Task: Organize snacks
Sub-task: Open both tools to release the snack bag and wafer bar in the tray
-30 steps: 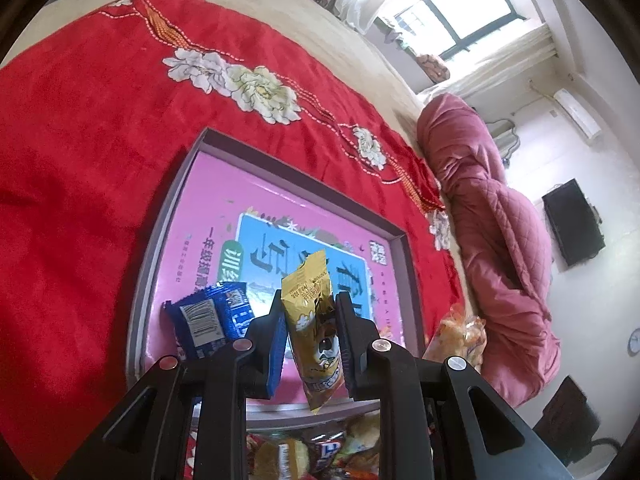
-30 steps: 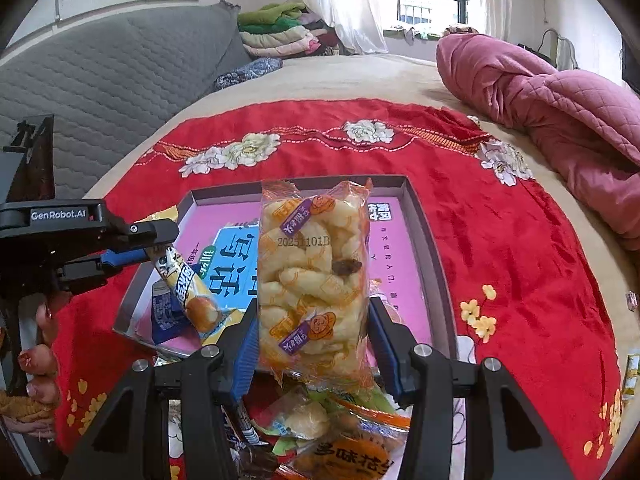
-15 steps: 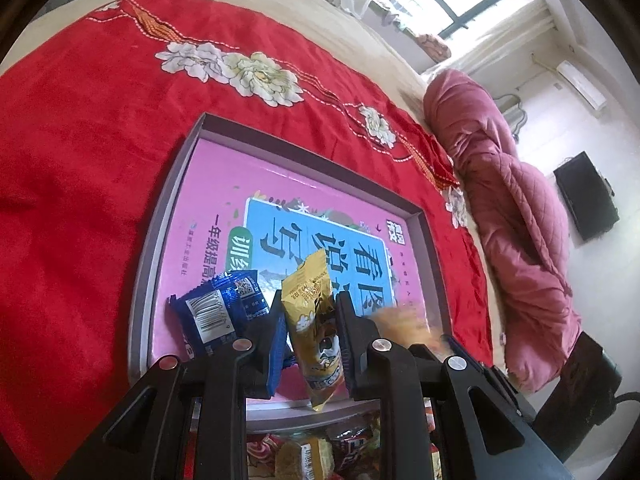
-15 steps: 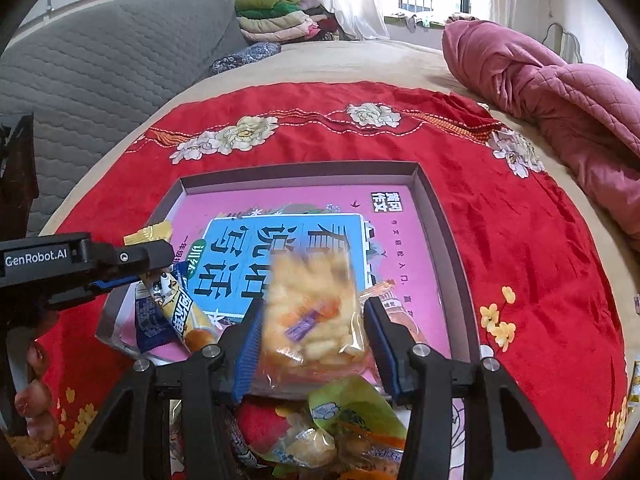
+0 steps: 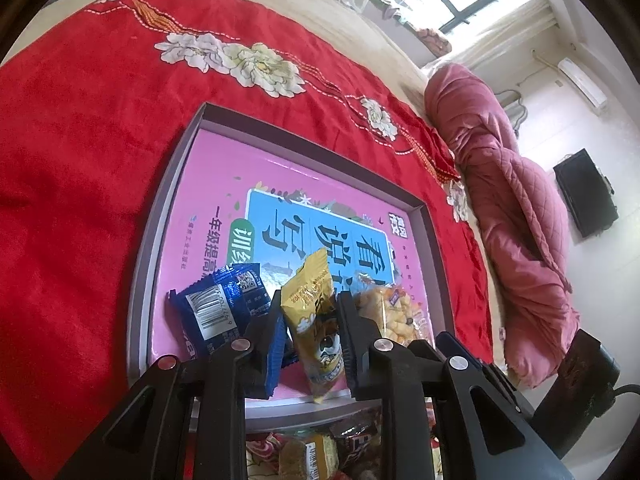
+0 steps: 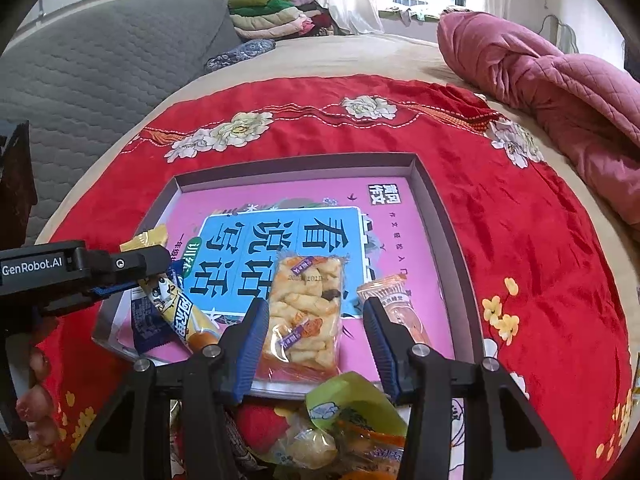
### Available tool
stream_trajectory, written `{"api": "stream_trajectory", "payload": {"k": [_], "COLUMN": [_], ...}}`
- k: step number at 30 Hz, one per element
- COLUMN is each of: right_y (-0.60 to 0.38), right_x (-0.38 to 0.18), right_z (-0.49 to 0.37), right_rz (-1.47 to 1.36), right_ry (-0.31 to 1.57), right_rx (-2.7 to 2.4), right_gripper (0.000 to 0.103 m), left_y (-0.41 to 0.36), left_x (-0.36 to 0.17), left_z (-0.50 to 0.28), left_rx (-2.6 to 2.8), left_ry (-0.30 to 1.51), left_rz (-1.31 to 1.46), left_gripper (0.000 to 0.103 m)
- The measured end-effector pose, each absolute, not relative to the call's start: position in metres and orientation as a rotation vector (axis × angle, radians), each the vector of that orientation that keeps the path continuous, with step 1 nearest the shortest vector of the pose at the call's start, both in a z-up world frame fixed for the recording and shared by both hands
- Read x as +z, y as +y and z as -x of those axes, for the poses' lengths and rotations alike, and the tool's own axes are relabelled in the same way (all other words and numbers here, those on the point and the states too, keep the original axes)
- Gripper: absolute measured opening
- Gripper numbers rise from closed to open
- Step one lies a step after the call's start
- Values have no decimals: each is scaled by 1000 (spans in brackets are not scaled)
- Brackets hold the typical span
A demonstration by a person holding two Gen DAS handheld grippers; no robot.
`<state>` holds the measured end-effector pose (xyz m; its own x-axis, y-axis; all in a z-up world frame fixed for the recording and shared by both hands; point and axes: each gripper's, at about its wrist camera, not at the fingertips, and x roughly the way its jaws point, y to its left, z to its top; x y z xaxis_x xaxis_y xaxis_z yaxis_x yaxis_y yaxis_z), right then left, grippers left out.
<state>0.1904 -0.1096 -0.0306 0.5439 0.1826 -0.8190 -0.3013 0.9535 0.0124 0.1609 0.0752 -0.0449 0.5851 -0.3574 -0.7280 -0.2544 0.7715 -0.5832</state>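
L wrist: my left gripper [image 5: 310,322] clamps yellow snack stick [image 5: 314,320] over tray [image 5: 160,216] near edge, beside blue packet [image 5: 218,310]. Next: lower, let go.
R wrist: right gripper [image 6: 316,334] released; puff bag [image 6: 304,312] lies in tray between fingers. Next: back off.

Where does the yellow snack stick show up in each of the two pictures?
Left wrist view: yellow snack stick low centre, upright in the left gripper.
Right wrist view: yellow snack stick at lower left, slanting, beside the blue packet.
Shared landmark: the pink box.
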Motion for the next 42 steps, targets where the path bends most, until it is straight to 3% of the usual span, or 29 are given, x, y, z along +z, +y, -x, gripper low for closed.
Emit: {"api": "stream_trajectory", "payload": {"k": [4,8,15,17,27,30,42], "right_y": [-114,-116,-117,-118,-124,-125,-128], "right_x": [-30,-28,-26,-25,-23,-21,-11], "right_z": [-189,-189,-187,-187,-185,-184,-181], "right_rz": [116,96,91,85,77,71,63], "right_ry": [959,959,957,954,951,946,914], "right_rx": [280,279,283,280,264,263,253], "right_gripper": [49,49,49,49,50,50,56], "left_y": [73,71,70,70,70,70,68], "left_x": [-43,-39,-36,-33,-23,-18,3], "left_z": [-162,-161,-159,-158,-154,-152,-143], "left_rx": [-62,-61,-65,-65,-61,-52,-43], "left_ry": [966,956,959,953,942,933,901], "left_rz": [702,692,683,678,660,638,590], "left_gripper": [28,44,48,54,57,64,66]}}
